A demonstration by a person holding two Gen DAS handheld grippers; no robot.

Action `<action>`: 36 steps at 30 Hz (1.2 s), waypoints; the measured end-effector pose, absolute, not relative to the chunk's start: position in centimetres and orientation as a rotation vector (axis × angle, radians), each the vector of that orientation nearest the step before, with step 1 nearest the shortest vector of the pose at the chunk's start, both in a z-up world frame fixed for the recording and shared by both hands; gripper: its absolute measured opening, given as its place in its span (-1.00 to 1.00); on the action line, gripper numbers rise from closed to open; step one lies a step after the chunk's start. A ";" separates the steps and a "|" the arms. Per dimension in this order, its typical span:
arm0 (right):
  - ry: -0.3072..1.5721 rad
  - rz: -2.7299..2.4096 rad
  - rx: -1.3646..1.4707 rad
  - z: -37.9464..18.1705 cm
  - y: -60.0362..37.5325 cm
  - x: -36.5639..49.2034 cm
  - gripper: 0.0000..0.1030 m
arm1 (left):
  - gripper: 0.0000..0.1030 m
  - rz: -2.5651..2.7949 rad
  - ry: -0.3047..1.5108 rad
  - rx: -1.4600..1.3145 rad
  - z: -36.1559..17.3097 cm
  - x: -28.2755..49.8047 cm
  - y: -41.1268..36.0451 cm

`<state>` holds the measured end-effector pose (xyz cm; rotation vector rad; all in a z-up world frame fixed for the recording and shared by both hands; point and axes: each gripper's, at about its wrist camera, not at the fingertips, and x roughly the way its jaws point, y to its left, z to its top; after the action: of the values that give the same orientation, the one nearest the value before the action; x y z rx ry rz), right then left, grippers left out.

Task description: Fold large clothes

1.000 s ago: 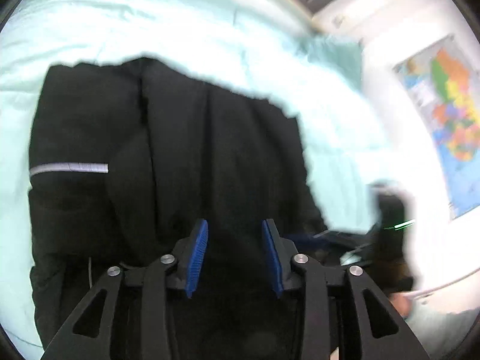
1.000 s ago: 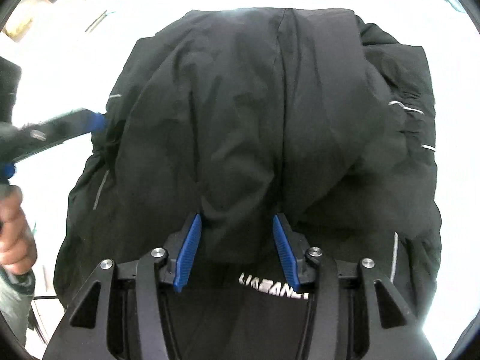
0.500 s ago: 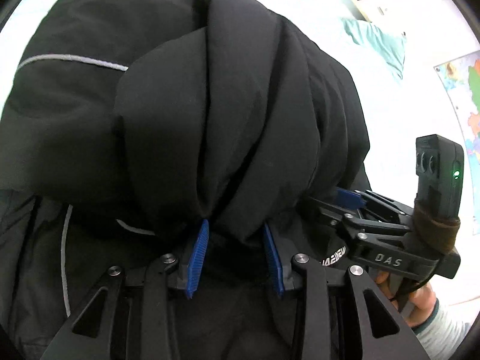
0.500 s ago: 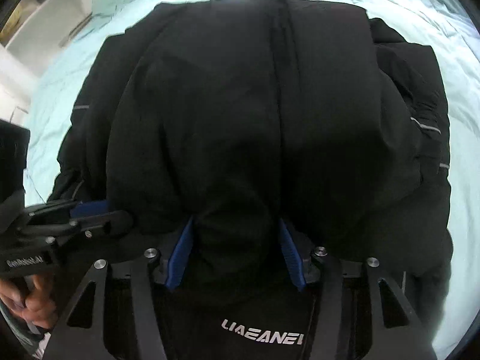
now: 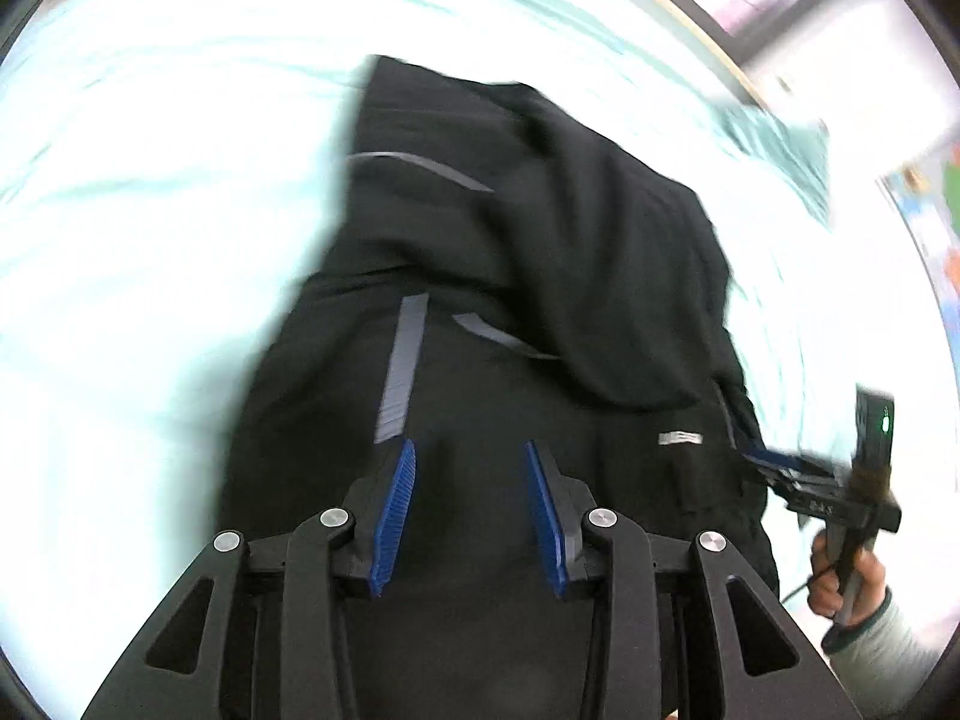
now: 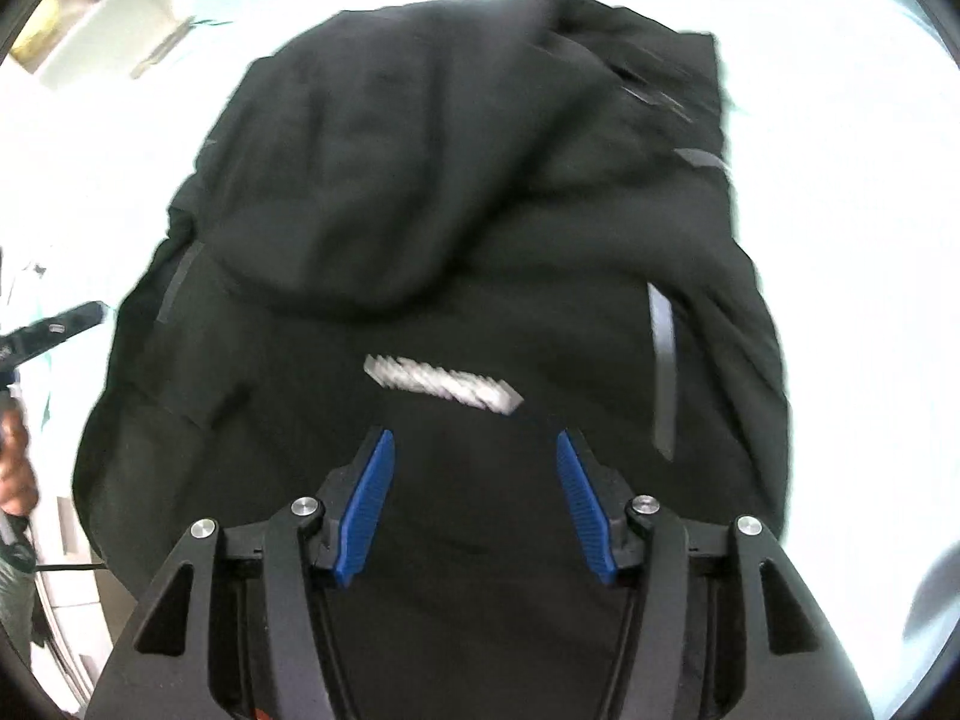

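Observation:
A large black jacket (image 5: 540, 276) with grey reflective stripes lies folded on a pale mint bedsheet (image 5: 150, 240). It also fills the right wrist view (image 6: 420, 210), with a white logo strip showing. My left gripper (image 5: 471, 510) is open and empty over the jacket's near part. My right gripper (image 6: 477, 504) is open and empty over the jacket's near edge. The right gripper also shows in the left wrist view (image 5: 780, 468), at the jacket's right side. The left gripper shows at the left edge of the right wrist view (image 6: 54, 324).
A mint pillow (image 5: 780, 138) lies at the far right of the bed. A coloured wall map (image 5: 924, 210) hangs on the right. White shelving (image 6: 90, 6) stands at the upper left in the right wrist view.
Both grippers have let go of the jacket fold and opened. They have pulled back from the jacket, which now lies folded over on the bed.

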<state>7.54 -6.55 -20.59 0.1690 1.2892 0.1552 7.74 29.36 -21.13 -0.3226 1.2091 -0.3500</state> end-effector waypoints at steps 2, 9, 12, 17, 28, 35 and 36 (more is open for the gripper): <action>1.306 0.121 0.215 -21.0 -8.5 6.0 0.13 | -0.24 -0.284 1.215 -0.374 -22.1 7.8 33.4; 1.344 0.053 0.312 -21.9 -13.3 2.1 0.14 | -0.23 -0.167 1.279 -0.518 -25.4 5.7 38.1; 1.360 0.048 0.298 -22.6 -13.7 1.4 0.14 | -0.22 -0.161 1.314 -0.583 -26.7 4.2 39.9; 1.379 0.036 0.271 -23.4 -13.3 0.4 0.14 | -0.22 -0.094 1.340 -0.623 -28.6 2.3 41.5; 1.402 0.038 0.299 -23.6 -14.8 -1.3 0.14 | -0.05 -0.232 1.356 -0.834 -30.2 -0.1 41.8; 1.409 0.072 0.331 -22.9 -15.7 -3.1 0.14 | -0.15 -0.487 1.307 -0.795 -26.7 -0.3 37.8; 1.413 0.069 0.344 -23.0 -16.1 -3.4 0.14 | -0.15 -0.476 1.324 -0.770 -27.0 -0.1 37.4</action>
<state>-3.42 -16.07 -22.97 0.3437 1.4135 0.0685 -0.07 37.40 -27.04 -0.7696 1.3244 -0.4759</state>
